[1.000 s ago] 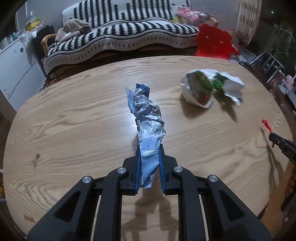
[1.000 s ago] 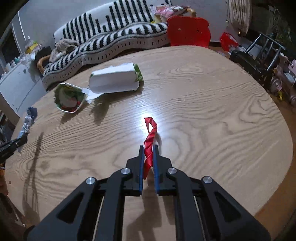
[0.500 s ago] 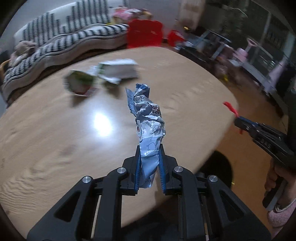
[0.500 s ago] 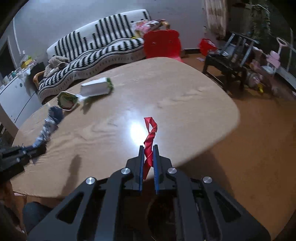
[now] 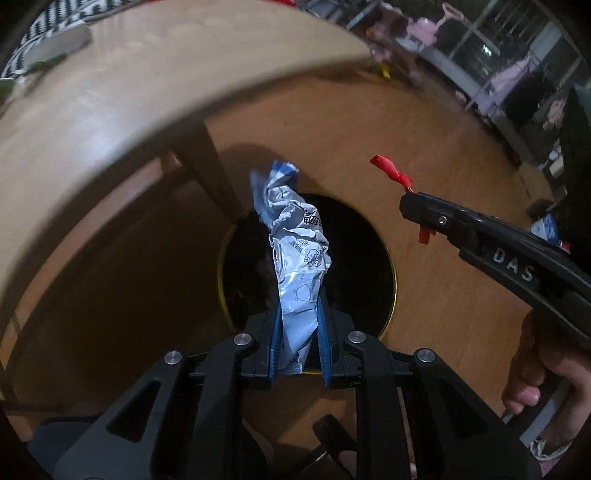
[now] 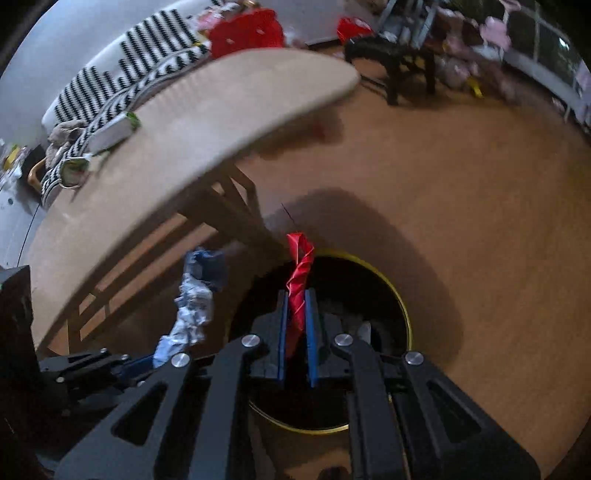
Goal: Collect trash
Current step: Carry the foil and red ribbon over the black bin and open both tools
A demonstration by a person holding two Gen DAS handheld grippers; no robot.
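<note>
My left gripper is shut on a crumpled blue-and-white wrapper, which hangs over the mouth of a round black bin with a yellow rim on the floor. My right gripper is shut on a twisted red wrapper, above the same bin. In the left wrist view the right gripper comes in from the right with the red wrapper. The right wrist view shows the left gripper low on the left with the blue wrapper.
The wooden table stands beside the bin, one leg close to its rim. A white packet and an opened bag lie on it. A striped sofa, a red chair and a black chair stand beyond.
Both grippers have swung off the tabletop, past its edge and downward, and now point at the floor bin. Each still holds its wrapper.
</note>
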